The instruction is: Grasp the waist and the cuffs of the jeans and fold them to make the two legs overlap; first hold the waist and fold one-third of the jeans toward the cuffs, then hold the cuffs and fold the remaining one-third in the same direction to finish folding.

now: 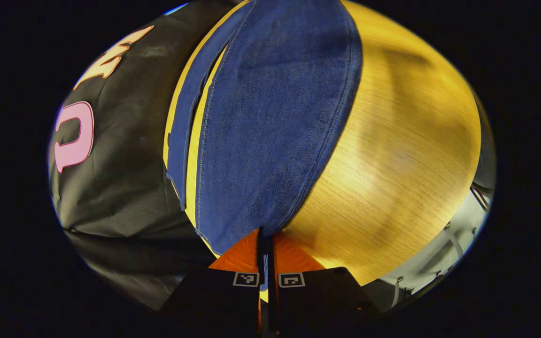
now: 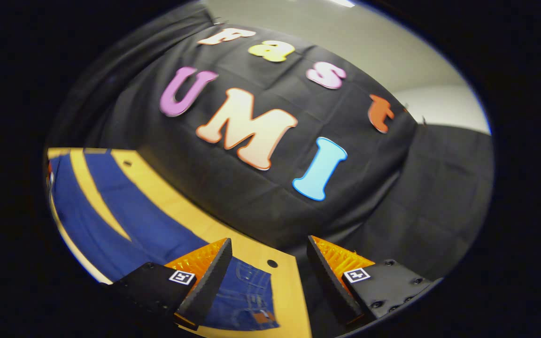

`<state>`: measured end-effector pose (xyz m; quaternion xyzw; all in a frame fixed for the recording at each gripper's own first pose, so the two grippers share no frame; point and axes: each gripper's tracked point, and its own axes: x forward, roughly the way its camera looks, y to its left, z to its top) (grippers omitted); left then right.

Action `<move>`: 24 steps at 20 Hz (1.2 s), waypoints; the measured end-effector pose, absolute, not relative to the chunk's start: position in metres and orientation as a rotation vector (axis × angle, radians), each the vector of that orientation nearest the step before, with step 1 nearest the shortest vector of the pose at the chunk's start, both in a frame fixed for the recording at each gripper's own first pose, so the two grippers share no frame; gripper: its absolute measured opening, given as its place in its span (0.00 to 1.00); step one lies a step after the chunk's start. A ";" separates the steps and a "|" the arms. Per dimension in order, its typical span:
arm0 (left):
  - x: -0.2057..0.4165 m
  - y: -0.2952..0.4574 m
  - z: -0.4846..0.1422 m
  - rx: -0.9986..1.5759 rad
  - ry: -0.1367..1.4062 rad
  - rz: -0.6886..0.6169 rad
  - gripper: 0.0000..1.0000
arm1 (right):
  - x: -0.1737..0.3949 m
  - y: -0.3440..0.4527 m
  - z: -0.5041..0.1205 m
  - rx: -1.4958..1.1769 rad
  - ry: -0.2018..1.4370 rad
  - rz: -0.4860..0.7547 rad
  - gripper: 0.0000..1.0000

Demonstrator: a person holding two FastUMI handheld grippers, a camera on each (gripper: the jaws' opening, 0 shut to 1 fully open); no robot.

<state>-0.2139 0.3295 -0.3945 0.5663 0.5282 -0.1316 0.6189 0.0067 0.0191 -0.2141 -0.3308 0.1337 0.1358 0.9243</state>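
Denim runs straight ahead of you in the left gripper view: the jeans (image 1: 270,117) lie stretched out on the wooden table (image 1: 392,155), one broad leg leading away from your fingers and the second leg lying beside it to the left, with a thin strip of bare wood between the two. Your left gripper (image 1: 266,244) has its two fingers drawn together with hardly a gap left, and the near end of the broad leg runs down into that gap, so you have the cloth pinched by its edge (which end of the jeans this is, the view does not let you say). The black cloth wall (image 1: 120,164) stands to the left of the table edge.

In the right gripper view, your right gripper (image 2: 268,256) stands wide open with nothing between its fingers, held above the table near its far edge. The waist end of the jeans, with its pocket stitching and a small patch, lies flat on the wood just below and beside your left-hand finger (image 2: 209,277). From there the two legs run off to the left across the table, spreading slightly apart, with a wedge of wood between them. A small round hole (image 2: 272,263) in the tabletop shows between your fingers.
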 end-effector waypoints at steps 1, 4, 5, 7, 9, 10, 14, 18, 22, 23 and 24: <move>-0.213 0.331 -0.395 1.314 1.214 -0.299 0.00 | -0.005 0.022 -0.226 -0.740 0.288 0.335 0.99; -0.212 0.332 -0.396 1.305 1.225 -0.286 0.00 | -0.041 0.028 -0.262 -0.835 0.341 0.469 0.97; -0.213 0.331 -0.396 1.298 1.229 -0.289 0.00 | -0.052 0.026 -0.271 -0.862 0.353 0.498 0.97; -0.213 0.330 -0.396 1.303 1.237 -0.288 0.00 | -0.065 0.019 -0.291 -0.949 0.375 0.546 0.97; -0.212 0.331 -0.396 1.314 1.244 -0.288 0.00 | -0.081 0.004 -0.317 -1.054 0.407 0.600 0.97; -0.212 0.331 -0.396 1.315 1.244 -0.285 0.00 | -0.090 -0.004 -0.331 -1.108 0.423 0.632 0.97; -0.211 0.331 -0.397 1.330 1.243 -0.284 0.00 | -0.128 -0.022 -0.394 -1.222 0.516 0.786 0.97; -0.210 0.332 -0.397 1.344 1.232 -0.280 0.00 | -0.134 -0.040 -0.434 -1.331 0.566 0.872 0.98; -0.210 0.332 -0.397 1.350 1.226 -0.285 0.00 | -0.132 -0.052 -0.472 -1.472 0.585 0.932 0.98; -0.211 0.332 -0.397 1.344 1.228 -0.289 0.00 | -0.127 -0.053 -0.476 -1.513 0.548 0.940 0.89; -0.211 0.331 -0.397 1.336 1.229 -0.290 0.00 | -0.123 -0.047 -0.477 -1.524 0.527 0.936 0.88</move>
